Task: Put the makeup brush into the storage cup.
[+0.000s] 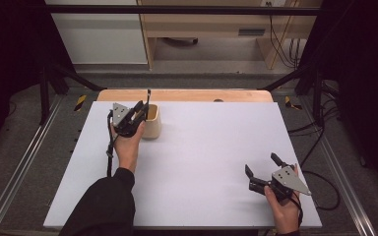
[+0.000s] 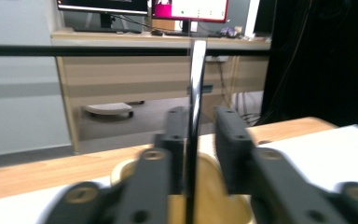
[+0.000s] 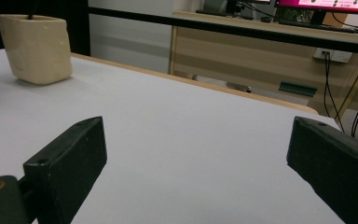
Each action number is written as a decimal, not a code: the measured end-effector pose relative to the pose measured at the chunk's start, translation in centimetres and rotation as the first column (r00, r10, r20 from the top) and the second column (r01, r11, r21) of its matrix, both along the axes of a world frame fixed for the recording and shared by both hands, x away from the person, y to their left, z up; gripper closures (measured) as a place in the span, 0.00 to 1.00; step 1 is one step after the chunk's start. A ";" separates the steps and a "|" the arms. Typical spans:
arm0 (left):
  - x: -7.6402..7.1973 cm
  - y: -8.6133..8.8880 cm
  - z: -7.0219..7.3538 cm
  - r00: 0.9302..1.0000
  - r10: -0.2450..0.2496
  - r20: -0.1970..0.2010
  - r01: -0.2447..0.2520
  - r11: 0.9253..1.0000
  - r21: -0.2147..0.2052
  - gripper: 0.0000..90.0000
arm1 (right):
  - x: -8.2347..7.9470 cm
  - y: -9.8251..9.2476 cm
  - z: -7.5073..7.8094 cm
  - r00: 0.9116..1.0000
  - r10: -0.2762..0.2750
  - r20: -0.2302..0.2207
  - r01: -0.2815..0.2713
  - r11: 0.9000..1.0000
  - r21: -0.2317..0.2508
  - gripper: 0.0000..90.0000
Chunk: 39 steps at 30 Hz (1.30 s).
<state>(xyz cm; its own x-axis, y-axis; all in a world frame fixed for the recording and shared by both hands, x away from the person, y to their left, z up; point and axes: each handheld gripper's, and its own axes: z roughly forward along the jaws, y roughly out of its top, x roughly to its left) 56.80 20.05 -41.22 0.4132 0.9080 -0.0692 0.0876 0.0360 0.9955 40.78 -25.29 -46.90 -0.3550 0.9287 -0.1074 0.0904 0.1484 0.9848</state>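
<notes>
Two grippers differ: the left gripper [image 1: 139, 112] pinches an upright black rod [image 2: 196, 116] over the cup [image 1: 152, 127], likely for vertical passage; the right gripper [image 1: 263, 167] rests wide open.

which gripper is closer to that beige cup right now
Left. The left gripper is right over the beige cup, fingers closed on a thin black stick standing in it. The right gripper sits open, far off near the table's front right corner.
</notes>
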 end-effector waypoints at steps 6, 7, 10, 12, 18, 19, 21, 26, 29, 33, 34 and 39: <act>-2.3 -0.4 1.2 0.999 -0.034 0.041 0.032 0.998 0.050 0.54 | -0.1 0.1 0.0 1.000 0.003 0.000 -0.003 1.000 0.000 0.06; -2.6 -0.6 1.4 0.999 -0.034 0.043 0.032 0.998 0.058 0.48 | -0.1 0.1 0.0 1.000 0.001 0.001 -0.001 1.000 -0.004 0.05; -3.3 -0.8 2.0 0.998 -0.031 0.055 0.028 0.997 0.068 0.28 | -0.1 0.2 0.1 1.000 -0.008 0.004 0.008 1.000 -0.003 0.05; -3.7 -0.9 2.3 0.998 -0.044 0.047 0.040 0.996 0.082 0.19 | -0.1 0.2 0.1 1.000 -0.007 0.004 0.007 1.000 -0.001 0.05; -4.6 -1.1 2.8 0.995 -0.099 0.011 0.097 0.987 0.124 0.05 | -0.1 0.2 0.1 1.000 -0.005 0.002 0.005 1.000 0.002 0.05; -4.6 -1.0 2.9 0.994 -0.108 0.008 0.106 0.987 0.124 0.04 | -0.1 0.2 0.1 1.000 -0.005 0.001 0.005 1.000 0.002 0.05; -4.8 -0.9 3.0 0.994 -0.113 0.001 0.112 0.986 0.121 0.04 | -0.1 0.1 0.0 1.000 -0.005 -0.001 0.005 1.000 0.002 0.05; -5.2 -0.8 3.1 0.991 -0.133 -0.011 0.133 0.984 0.119 0.04 | -0.1 0.1 0.1 1.000 -0.005 -0.001 0.005 1.000 0.005 0.05; -5.4 -0.9 3.0 0.989 -0.147 -0.015 0.148 0.981 0.127 0.04 | -0.1 0.1 0.1 1.000 -0.006 0.001 0.006 1.000 0.006 0.05; -5.8 -1.2 3.1 0.986 -0.168 -0.018 0.168 0.976 0.137 0.03 | -0.1 0.1 0.1 1.000 -0.006 0.001 0.006 1.000 0.005 0.05; -5.9 -1.3 3.1 0.984 -0.174 -0.021 0.176 0.975 0.134 0.03 | -0.1 0.1 0.0 1.000 -0.006 0.001 0.006 1.000 0.005 0.05; -6.3 -1.6 3.1 0.980 -0.198 -0.025 0.200 0.969 0.147 0.02 | -0.1 0.1 0.0 1.000 -0.006 -0.002 0.006 1.000 0.008 0.05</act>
